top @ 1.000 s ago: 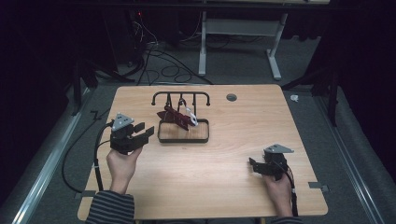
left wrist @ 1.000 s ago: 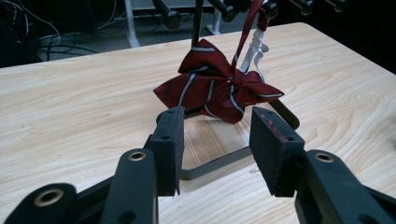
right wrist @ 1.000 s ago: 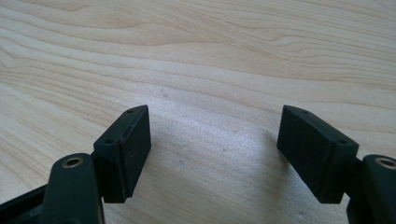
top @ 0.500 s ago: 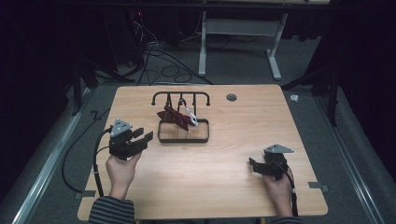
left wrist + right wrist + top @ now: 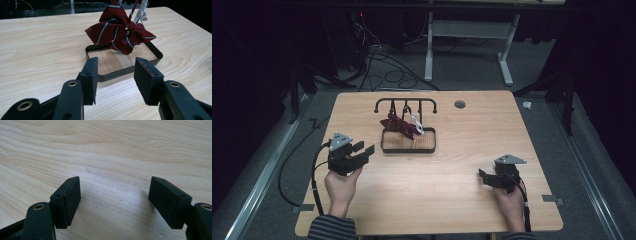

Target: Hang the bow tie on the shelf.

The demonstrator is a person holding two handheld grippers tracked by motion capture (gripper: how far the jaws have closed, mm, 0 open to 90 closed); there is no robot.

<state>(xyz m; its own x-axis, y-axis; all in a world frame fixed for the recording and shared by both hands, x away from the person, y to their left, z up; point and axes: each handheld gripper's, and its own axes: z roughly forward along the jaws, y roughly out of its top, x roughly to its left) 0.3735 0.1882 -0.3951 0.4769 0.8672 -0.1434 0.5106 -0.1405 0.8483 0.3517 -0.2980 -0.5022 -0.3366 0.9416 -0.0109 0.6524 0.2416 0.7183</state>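
A dark red striped bow point(image 5: 400, 125) hangs from a black rack point(image 5: 405, 102) over a black-rimmed tray point(image 5: 407, 148) at the table's middle. A white piece point(image 5: 417, 125) hangs beside the bow. My left gripper point(image 5: 363, 148) is held left of the tray, open and empty, pointing toward it. In the left gripper view the bow point(image 5: 120, 32) and tray point(image 5: 125, 71) lie just beyond my open left gripper point(image 5: 116, 77). My right gripper point(image 5: 482, 176) rests near the front right, open. In the right gripper view, bare wood lies between the open jaws of my right gripper point(image 5: 113, 200).
The wooden table point(image 5: 472, 130) has a round grommet hole point(image 5: 459, 104) behind the rack. Cables trail off the left edge point(image 5: 314, 175). Beyond the far edge are a desk frame point(image 5: 467, 45) and floor cables.
My left gripper has drawn back a little toward the near edge, still open. The right gripper, bow and tray have not moved.
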